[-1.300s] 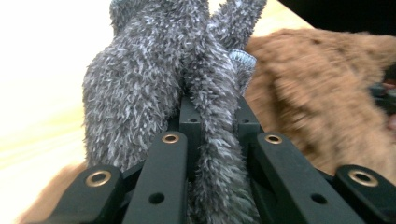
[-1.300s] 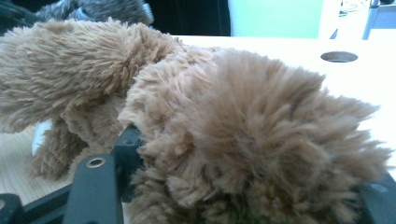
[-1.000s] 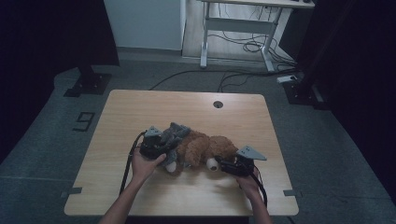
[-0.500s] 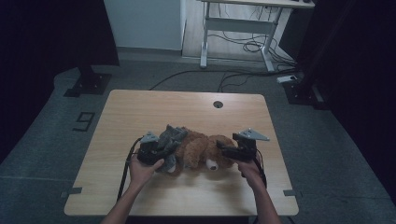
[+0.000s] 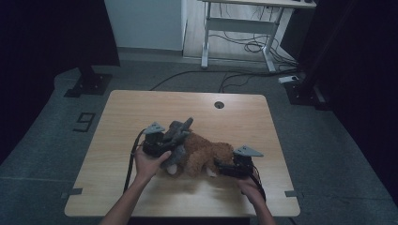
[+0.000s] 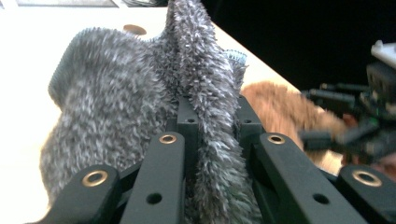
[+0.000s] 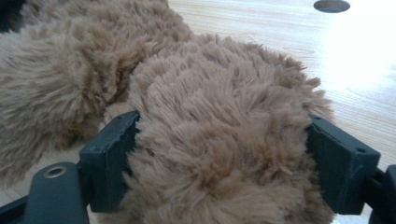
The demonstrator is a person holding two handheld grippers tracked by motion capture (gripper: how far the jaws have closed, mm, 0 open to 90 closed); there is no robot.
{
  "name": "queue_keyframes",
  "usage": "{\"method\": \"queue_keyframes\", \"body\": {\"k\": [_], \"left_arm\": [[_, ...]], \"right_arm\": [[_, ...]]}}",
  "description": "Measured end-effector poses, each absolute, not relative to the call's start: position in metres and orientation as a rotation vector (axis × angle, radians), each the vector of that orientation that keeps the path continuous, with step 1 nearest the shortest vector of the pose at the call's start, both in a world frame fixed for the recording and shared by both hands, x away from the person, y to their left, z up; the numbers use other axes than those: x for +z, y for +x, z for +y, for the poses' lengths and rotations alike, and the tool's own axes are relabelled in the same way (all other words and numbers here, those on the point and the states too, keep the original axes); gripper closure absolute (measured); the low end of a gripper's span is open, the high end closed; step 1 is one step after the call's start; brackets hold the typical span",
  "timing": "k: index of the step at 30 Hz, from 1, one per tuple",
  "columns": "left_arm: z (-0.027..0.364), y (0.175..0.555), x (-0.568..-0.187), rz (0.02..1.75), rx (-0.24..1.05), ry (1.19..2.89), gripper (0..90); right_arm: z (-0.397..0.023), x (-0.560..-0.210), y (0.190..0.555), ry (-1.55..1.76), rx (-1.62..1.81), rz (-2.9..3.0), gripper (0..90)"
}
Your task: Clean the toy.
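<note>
Since the earlier frame we are lifting the left gripper [image 5: 165,143] a little, its grey plush piece [image 5: 178,132] rising with it. Left fingers [image 6: 187,121]: pinching shut on a fold of that grey plush. Right gripper [image 5: 224,167]: fingers [image 7: 109,158] standing wide, pressing both sides of the brown plush toy [image 5: 206,157]. Toy is lying at the worktop [image 5: 141,108] centre, toward six o'clock.

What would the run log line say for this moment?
left gripper: shut on grey cloth | right gripper: shut on brown plush | table
</note>
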State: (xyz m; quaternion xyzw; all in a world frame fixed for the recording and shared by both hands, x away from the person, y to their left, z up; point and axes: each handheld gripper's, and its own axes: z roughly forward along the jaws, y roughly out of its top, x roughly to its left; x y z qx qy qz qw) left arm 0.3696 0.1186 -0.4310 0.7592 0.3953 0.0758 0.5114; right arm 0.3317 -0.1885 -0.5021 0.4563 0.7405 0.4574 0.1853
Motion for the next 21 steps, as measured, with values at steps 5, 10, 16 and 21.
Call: {"method": "queue_keyframes", "body": {"k": [5,10,16,21], "left_arm": [[0.094,0.382,-0.44,0.947,0.162,1.917,77.1],[0.096,0.375,-0.457,0.939,0.163,1.913,77.7],[0.101,0.361,-0.464,0.911,0.162,1.899,78.1],[0.106,0.354,-0.47,0.906,0.167,1.874,78.1]], "right_arm": [[-0.189,-0.507,0.323,1.253,1.292,2.062,18.6],[-0.193,-0.51,0.317,1.26,1.308,2.045,18.0],[-0.196,-0.51,0.314,1.376,1.29,2.053,11.9],[-0.195,-0.511,0.314,1.385,1.295,2.075,18.3]]}}
